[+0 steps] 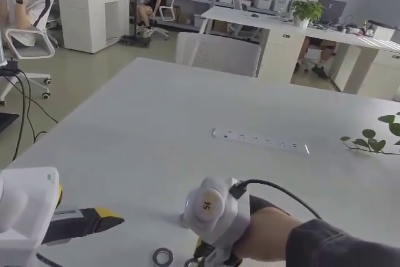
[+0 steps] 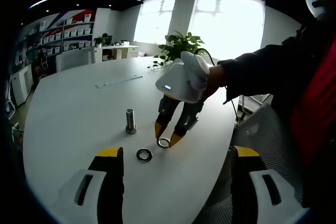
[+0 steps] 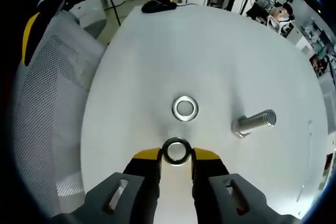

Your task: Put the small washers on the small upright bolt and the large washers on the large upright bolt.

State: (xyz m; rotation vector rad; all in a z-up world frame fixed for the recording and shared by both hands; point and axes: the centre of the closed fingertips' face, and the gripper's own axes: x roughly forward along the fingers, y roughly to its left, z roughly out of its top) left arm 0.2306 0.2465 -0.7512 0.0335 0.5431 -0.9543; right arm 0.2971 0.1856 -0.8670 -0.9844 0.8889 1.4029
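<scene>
A steel bolt [image 2: 130, 120] [image 3: 254, 121] stands upright on the white table [image 1: 156, 123]. One washer [image 2: 138, 155] [image 3: 175, 108] [image 1: 155, 256] lies flat on the table beside the bolt. My right gripper [image 3: 176, 156] [image 2: 169, 141] [image 1: 203, 259] is shut on a second washer [image 3: 165, 150] [image 2: 160, 142], holding it just above the table close to the loose one. My left gripper [image 2: 177, 152] [image 1: 115, 222] stays open near the table's front edge, facing the bolt with nothing between its fingers.
A power strip [image 1: 259, 140] lies further back on the table. A leafy plant [image 1: 375, 139] stands at the right edge. A mesh chair [image 1: 219, 51] sits behind the far edge. People sit at desks in the background.
</scene>
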